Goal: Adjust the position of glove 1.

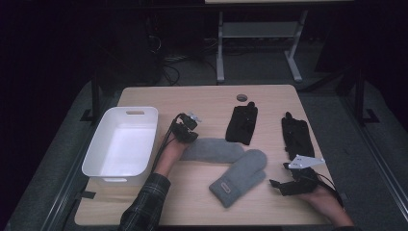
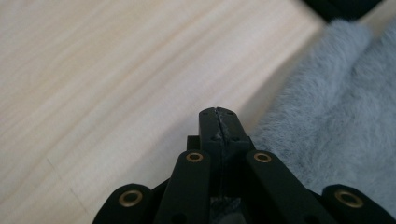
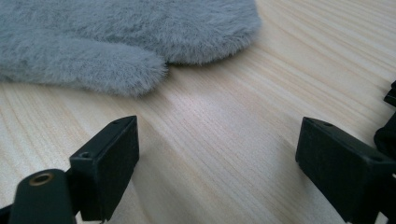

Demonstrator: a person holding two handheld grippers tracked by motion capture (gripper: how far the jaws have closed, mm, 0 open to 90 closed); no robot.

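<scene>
two fluffy grey mittens (image 1: 238,176) flat at table centre; far one (image 1: 211,150) lying crosswise, tips overlapping

High view looks down on table (image 1: 202,96); both claw views skim its wood closely.

The left gripper (image 2: 218,113) rises from the bottom centre, its jaws pressed together with nothing between them. Pale wooden table (image 2: 102,79) fills the left; a grey fleecy mitten (image 2: 336,121) lies at right.
</scene>
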